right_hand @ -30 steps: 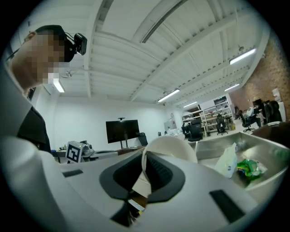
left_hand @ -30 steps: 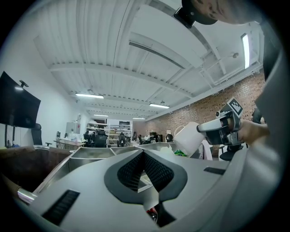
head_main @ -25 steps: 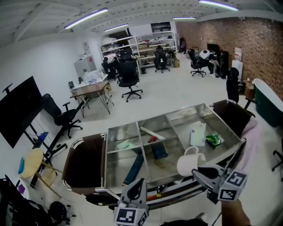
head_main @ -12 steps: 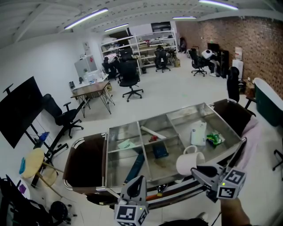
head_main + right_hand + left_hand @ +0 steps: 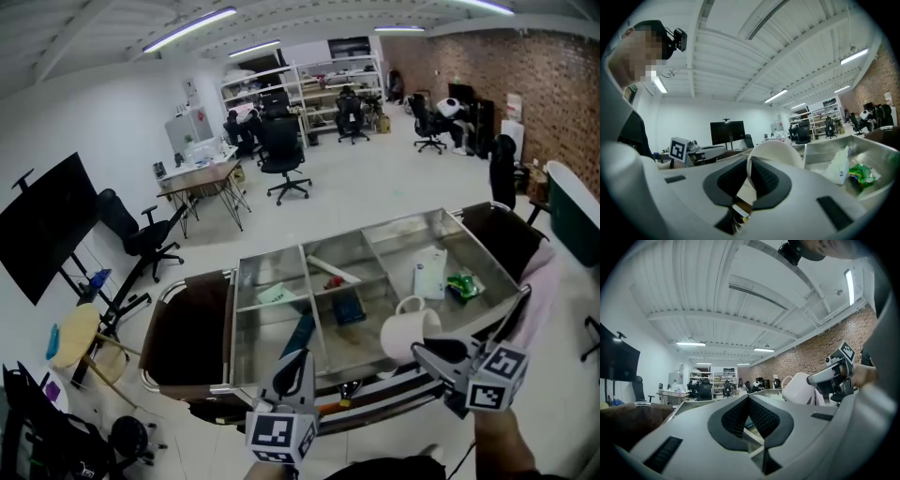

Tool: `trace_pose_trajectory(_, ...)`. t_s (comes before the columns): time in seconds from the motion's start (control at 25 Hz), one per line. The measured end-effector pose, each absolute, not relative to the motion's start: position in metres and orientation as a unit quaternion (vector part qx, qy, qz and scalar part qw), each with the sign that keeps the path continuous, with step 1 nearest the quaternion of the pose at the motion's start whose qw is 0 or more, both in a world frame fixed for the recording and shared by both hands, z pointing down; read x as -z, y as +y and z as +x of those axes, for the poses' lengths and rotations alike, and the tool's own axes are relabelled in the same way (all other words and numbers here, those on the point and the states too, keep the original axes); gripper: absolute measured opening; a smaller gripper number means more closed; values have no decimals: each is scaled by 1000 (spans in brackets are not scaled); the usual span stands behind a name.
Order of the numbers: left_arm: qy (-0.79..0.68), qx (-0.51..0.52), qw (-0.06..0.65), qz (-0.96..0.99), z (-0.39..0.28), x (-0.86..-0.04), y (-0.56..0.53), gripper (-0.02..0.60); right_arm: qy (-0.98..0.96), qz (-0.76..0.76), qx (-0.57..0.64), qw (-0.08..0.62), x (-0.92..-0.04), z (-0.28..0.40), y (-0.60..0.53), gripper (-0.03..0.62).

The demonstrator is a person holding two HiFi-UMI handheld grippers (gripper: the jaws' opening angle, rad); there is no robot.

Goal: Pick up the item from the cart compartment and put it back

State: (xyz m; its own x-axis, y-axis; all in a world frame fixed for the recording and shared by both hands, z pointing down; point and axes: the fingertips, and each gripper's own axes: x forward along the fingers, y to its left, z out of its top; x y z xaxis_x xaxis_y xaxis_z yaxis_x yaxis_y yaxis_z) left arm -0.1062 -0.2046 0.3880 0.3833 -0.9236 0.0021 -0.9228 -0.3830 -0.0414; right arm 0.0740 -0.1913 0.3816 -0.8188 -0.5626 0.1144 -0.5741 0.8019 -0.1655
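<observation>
While the right tongs (image 5: 422, 352) pinched the white mug (image 5: 403, 336) by its thin rim over the cart (image 5: 237, 309), and the left tongs (image 5: 292, 362) sat closed and empty, the mug's weight might have twisted it loose.

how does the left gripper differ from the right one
The right gripper has fingers shut on the rim of the white ceramic mug; the left gripper is shut on nothing. The right fronts the right half of the steel cart, the left its left half. Both carry a marker cube.
</observation>
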Motion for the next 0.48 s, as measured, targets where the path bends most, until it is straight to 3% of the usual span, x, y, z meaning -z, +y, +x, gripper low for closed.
trace_pose_trajectory(0.24, 571, 8, 37, -820, -116, -369, -228, 0, -950, 298, -82, 43, -369, 68, -218, 44)
trace_pose_trajectory(0.48, 563, -8, 7, -826, -121, -370, -250, 0, -952, 280, -46, 118, -363, 45, -248, 44)
